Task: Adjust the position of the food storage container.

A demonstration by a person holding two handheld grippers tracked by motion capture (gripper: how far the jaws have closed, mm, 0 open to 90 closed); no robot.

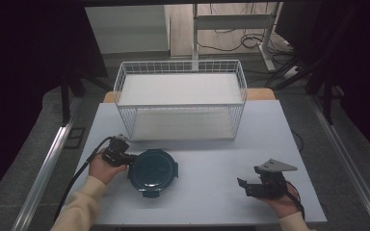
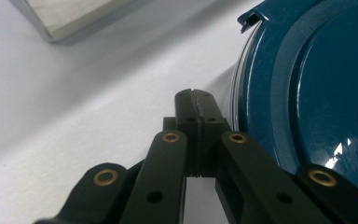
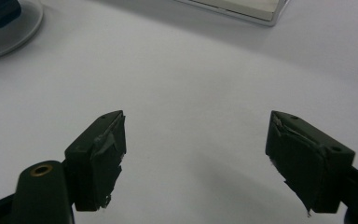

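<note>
A round dark-blue lidded container [image 1: 152, 172] with side clips sits on the white table [image 1: 212, 144], front left of centre. My left gripper [image 1: 131, 159] lies low at the container's left rim, its jaws pressed together with nothing between them. In the left gripper view the shut tips [image 2: 195, 95] rest just beside the blue lid [image 2: 317, 84]; whether they touch it I cannot tell. My right gripper [image 1: 244, 187] sits near the front right of the table, open and empty. The right gripper view shows its pads [image 3: 102, 154] wide apart over bare tabletop, with the container's edge [image 3: 9, 28] far off at upper left.
A white wire basket [image 1: 180, 98] with a pale liner stands at the back centre of the table; its corner shows in both gripper views [image 2: 74, 14] [image 3: 242, 7]. Black curtains and cables lie beyond the table.
</note>
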